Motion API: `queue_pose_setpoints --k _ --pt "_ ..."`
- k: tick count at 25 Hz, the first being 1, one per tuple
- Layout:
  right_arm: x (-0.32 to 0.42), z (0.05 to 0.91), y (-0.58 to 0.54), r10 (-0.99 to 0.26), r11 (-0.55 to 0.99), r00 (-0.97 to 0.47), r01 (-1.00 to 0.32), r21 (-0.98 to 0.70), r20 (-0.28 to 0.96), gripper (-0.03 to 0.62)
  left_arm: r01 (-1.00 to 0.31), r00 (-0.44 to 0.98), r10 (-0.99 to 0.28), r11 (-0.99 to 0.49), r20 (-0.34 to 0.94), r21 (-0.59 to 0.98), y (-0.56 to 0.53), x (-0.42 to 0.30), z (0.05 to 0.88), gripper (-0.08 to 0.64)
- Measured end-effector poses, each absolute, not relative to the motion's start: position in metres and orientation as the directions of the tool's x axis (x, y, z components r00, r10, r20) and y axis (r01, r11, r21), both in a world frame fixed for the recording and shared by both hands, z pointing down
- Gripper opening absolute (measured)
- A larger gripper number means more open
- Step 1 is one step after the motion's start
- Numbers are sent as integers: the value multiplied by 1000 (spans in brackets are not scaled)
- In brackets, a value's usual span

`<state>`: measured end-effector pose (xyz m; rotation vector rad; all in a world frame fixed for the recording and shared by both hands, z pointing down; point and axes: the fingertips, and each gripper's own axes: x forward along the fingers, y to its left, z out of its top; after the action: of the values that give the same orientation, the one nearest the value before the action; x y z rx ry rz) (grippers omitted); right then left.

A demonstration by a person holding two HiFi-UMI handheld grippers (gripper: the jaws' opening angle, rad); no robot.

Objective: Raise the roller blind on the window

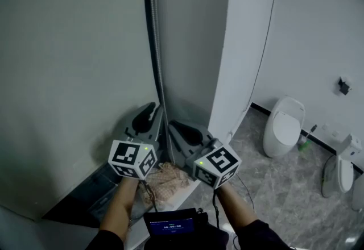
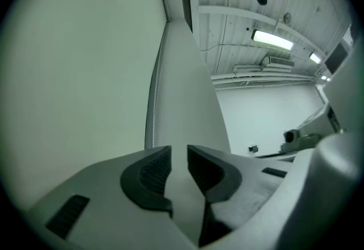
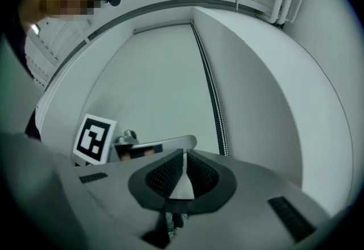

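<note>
The roller blind (image 1: pixel 68 73) hangs fully down as a pale grey-green sheet filling the left of the head view. Its bead chain (image 1: pixel 158 61) drops along the blind's right edge, and shows again as the chain (image 2: pixel 152 107) and the chain (image 3: pixel 215 107). My left gripper (image 1: pixel 151 109) points up just left of the chain; its jaws (image 2: pixel 179 155) stand a narrow gap apart with nothing between them. My right gripper (image 1: pixel 172 125) sits just right of the chain. Its tips (image 3: pixel 183 154) meet, and no chain shows between them.
A white pillar (image 1: pixel 239 44) stands right of the chain. A crumpled beige cloth (image 1: pixel 169 178) lies on the sill below the grippers. A small screen (image 1: pixel 170 224) sits at my chest. A white toilet (image 1: pixel 282 126) and another white fixture (image 1: pixel 341 166) stand on the marbled floor at the right.
</note>
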<state>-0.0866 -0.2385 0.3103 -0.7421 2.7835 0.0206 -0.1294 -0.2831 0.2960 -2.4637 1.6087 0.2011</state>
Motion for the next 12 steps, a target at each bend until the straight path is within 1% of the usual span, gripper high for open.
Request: queue_pose_setpoints --k 1,2,5,7,9,12 --pt "-81 308 -240 -498 864 -831 -501 -54 -247 9 -921 389 -896 -373 -214 -112 -297 -125 286 74" --pt "-75 308 -241 -510 857 -826 -513 -54 -240 9 -926 373 -904 -351 -208 -137 -312 -122 277 87" --pt "-60 316 -244 -538 838 -817 -544 -29 -210 9 -947 296 -936 -262 -189 -187 -354 -126 260 87" --pt "-51 322 -245 -549 830 -811 -558 -16 -203 9 -956 259 -947 -223 -188 -192 -372 -131 253 87" --pt "-41 326 -246 -565 819 -800 -573 -25 -200 9 -960 241 -948 -200 -210 -196 -377 -132 244 86" --pt "-28 330 -252 -582 809 -789 -587 -39 -198 9 -960 204 -942 -139 -267 -243 -377 -128 231 86"
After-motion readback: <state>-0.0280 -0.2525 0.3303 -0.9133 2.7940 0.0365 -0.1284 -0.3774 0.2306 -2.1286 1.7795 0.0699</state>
